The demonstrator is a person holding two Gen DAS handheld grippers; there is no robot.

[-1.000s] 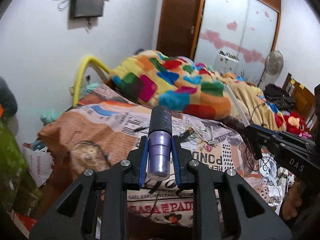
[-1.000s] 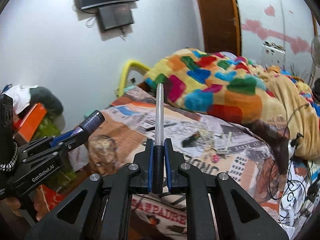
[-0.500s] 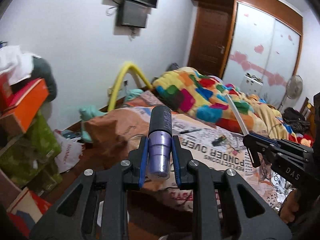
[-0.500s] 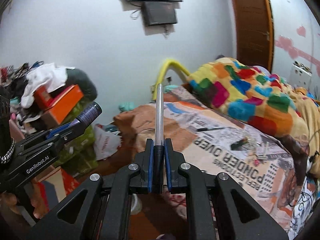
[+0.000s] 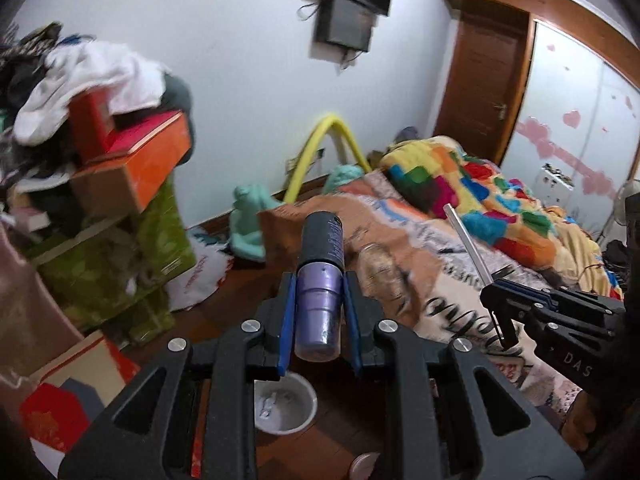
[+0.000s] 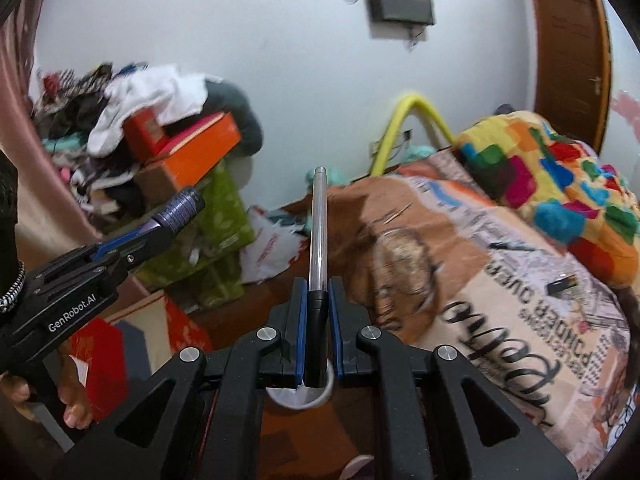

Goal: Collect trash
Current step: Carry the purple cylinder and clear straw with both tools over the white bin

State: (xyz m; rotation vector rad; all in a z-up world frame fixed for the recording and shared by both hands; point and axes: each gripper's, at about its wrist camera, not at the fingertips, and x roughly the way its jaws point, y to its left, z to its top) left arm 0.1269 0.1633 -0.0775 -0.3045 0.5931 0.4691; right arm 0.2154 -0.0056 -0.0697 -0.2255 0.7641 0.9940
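Now, my left gripper [image 5: 320, 312]: clenched on purple tube [image 5: 320, 280].
My right gripper [image 6: 318, 320]: clenched on pen [image 6: 319, 240].
Bin [image 5: 298, 416]: near, under both.

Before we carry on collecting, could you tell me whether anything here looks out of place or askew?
Yes. The orange box tops a stack of boxes beside the bed, tilted and overhanging the green box below, with clothes heaped on it. A pen and small bits lie loose on the printed bedspread.
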